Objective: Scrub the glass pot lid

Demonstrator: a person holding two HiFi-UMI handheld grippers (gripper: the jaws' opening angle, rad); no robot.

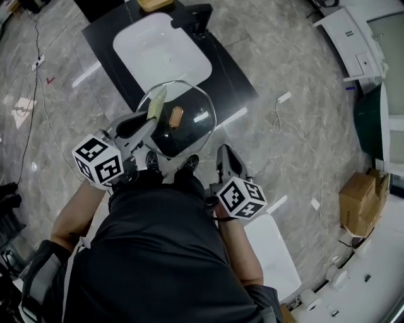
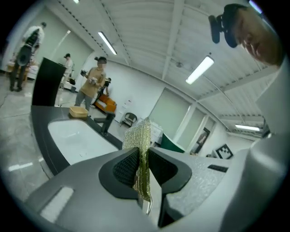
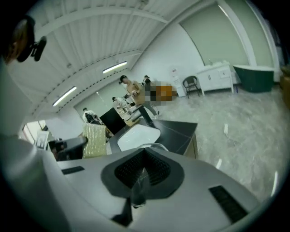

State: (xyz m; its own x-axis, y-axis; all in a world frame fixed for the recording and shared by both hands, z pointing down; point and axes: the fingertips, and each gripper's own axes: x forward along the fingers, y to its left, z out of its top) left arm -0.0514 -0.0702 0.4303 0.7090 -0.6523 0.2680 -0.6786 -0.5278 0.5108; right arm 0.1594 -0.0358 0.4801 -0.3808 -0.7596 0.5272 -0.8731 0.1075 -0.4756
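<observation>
The glass pot lid [image 1: 189,104] with a brown knob [image 1: 176,116] is held in the air at the near edge of the black counter [image 1: 233,79]. My right gripper [image 1: 224,151] is shut on the lid's near rim; a thin sliver of the lid's glass [image 3: 138,186] shows between the jaws of the right gripper [image 3: 144,170]. My left gripper [image 1: 150,120] is shut on a yellow-green scouring pad [image 1: 156,104], which rests against the lid's left side. The scouring pad [image 2: 141,140] stands upright in the left gripper [image 2: 141,158] and is seen again as the pad [image 3: 94,139] from the right.
A white sink [image 1: 161,47] lies in the counter with a black faucet [image 1: 192,16] behind it. A cardboard box [image 1: 360,202] and white cabinets [image 1: 353,38] stand to the right. Cables [image 1: 297,135] lie on the marble floor. People [image 2: 93,86] stand in the background.
</observation>
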